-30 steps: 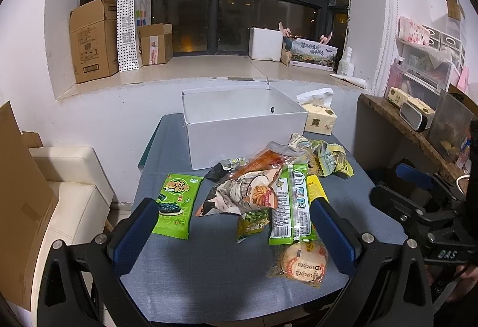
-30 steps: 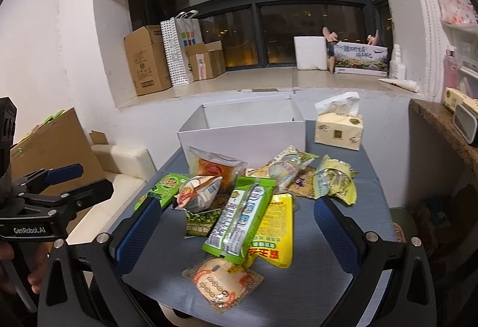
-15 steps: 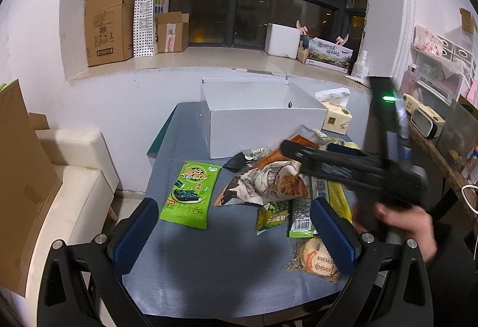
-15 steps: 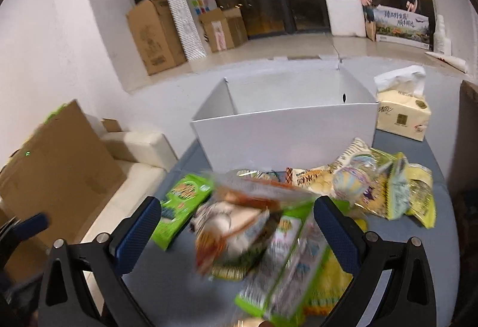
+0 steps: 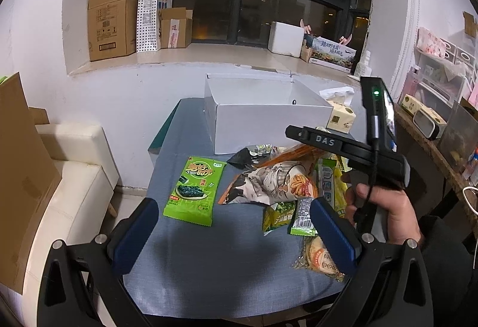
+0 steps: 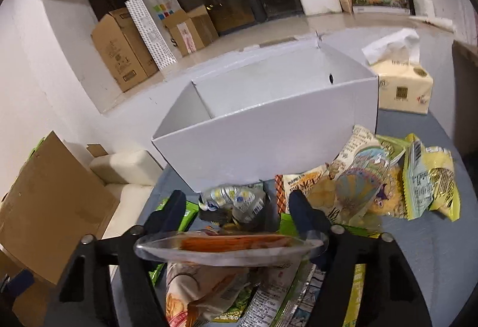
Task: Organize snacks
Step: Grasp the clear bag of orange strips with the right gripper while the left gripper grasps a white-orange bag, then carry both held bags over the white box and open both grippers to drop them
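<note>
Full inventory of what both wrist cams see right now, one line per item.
white box: 1, white, open-topped, back of the table
table: 1, blue-grey top
seaweed pack: 1, green, lying apart, left of the pile
snack pile: several mixed packets, orange, green, yellow, in front of the box
clear packet: 1, clear with orange contents, edge-on between the right jaws
round cracker pack: 1, tan, near table edge
tissue pack: 1, cream, right of the box
cardboard boxes: 2 brown, on the window ledge
paper bag: 1, white dotted, between them
sofa: 1, cream, left of table
left gripper: jaws open, empty
right gripper: over the pile; grip unclear
right hand: holding the right gripper's handle
</note>
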{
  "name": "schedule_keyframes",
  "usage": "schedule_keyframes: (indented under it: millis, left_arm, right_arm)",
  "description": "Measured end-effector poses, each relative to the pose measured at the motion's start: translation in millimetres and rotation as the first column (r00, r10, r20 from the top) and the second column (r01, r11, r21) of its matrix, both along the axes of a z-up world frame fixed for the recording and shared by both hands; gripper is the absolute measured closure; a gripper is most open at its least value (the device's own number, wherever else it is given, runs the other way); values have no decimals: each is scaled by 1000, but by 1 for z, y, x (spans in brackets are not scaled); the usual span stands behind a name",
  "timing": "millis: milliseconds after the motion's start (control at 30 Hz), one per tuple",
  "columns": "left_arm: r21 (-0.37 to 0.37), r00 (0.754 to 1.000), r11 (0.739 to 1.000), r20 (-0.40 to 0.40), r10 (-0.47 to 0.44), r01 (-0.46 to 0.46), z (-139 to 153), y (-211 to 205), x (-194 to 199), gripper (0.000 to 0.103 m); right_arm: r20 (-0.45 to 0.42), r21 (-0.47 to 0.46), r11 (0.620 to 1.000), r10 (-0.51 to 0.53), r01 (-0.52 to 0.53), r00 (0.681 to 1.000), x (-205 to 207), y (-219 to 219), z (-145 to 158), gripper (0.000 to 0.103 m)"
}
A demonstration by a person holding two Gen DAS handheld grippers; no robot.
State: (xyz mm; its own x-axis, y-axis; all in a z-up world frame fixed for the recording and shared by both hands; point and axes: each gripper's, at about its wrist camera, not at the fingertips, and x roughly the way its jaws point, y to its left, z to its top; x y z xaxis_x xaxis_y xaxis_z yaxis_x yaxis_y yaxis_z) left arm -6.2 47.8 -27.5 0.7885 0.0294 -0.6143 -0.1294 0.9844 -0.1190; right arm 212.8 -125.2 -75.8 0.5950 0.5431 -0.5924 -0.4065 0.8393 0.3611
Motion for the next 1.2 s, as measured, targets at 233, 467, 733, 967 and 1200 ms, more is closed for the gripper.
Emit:
schedule_keyframes:
  millis: [233,467,733,967,1200]
  left_arm:
    - [13,999,999,-8,-41,41,-10,-7,12,0]
    - [90,985,982,-58,-162,167,-32,-40,58,0]
    - [285,956,919,-187,-226,273,-72,-82,129,0]
    - [242,957,938,-211,-199,248,-83,-71,156,41]
    - [89,967,965,-82,-239,246,-44,-40,128,65]
  right_arm:
    - [72,30,1000,-1,-1,997,-15,-20,28,34]
    - [191,105,994,-54,34,980,-56,-77,72,34]
    - [227,174,979,-148,109,963,-104,-142,86,34]
    - [190,171,978,-152,120,970,-105,-155,71,34]
    - [184,161,983,-122,92,975,-101,-145,65,34]
